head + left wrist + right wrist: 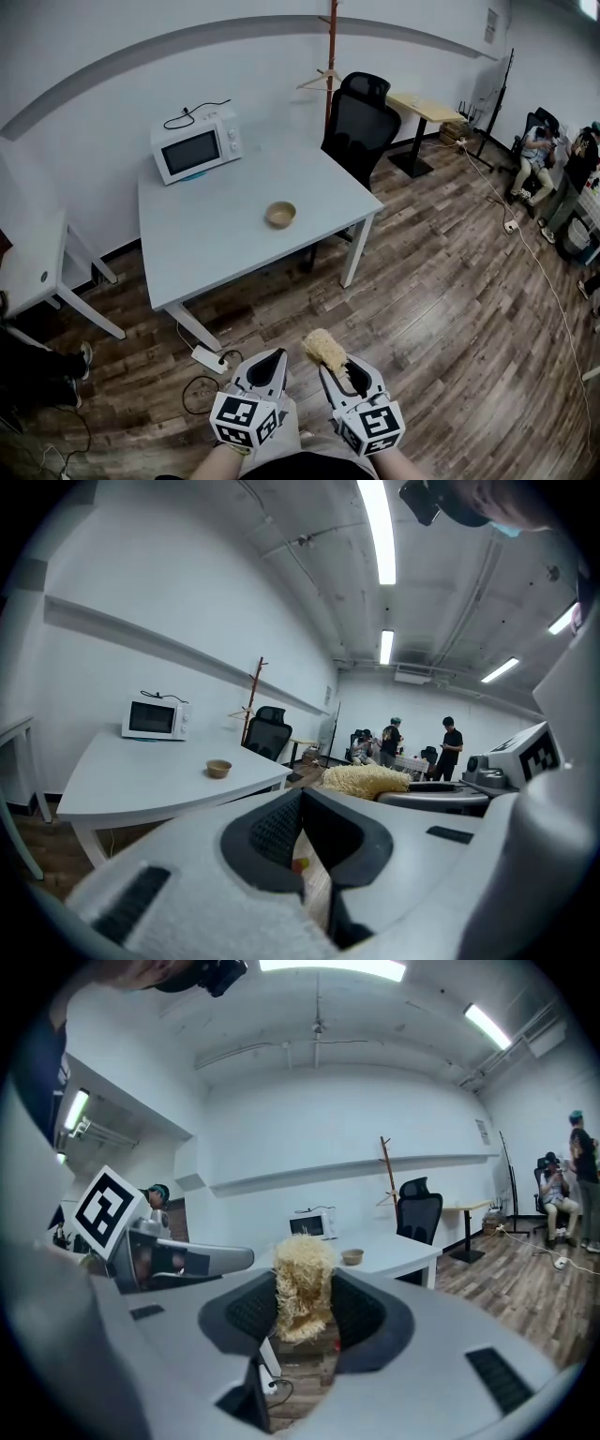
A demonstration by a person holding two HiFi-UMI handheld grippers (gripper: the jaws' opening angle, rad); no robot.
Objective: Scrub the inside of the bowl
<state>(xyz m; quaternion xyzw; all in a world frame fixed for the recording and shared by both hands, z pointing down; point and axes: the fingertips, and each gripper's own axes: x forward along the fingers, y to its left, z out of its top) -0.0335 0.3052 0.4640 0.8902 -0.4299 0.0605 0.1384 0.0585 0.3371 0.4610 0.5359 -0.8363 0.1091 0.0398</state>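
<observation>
You hold both grippers low in front of your body, over the wooden floor [450, 309], so the scrubbing is not yet begun. The bowl [280, 215] stands alone on the tabletop [216, 244], well apart from both grippers and from the microwave [197, 143] at the far corner. It is small, round and tan, with its open side up; I cannot tell its material.

The right gripper [305, 1312] has its fingers clenched on the scrubber [302, 1283], a pale yellow bundle of rough, stringy fibres, like a loofah. It is pinched at its lower part, and the loose top rises above the fingers. I think this leaves a free end to reach the bowl's curved inside.

The left gripper [302, 832] has its ribbed dark fingers [272, 834] closed together on nothing. It probably waits to steady the bowl, because the pale, smooth tabletop may let a light bowl slide.
</observation>
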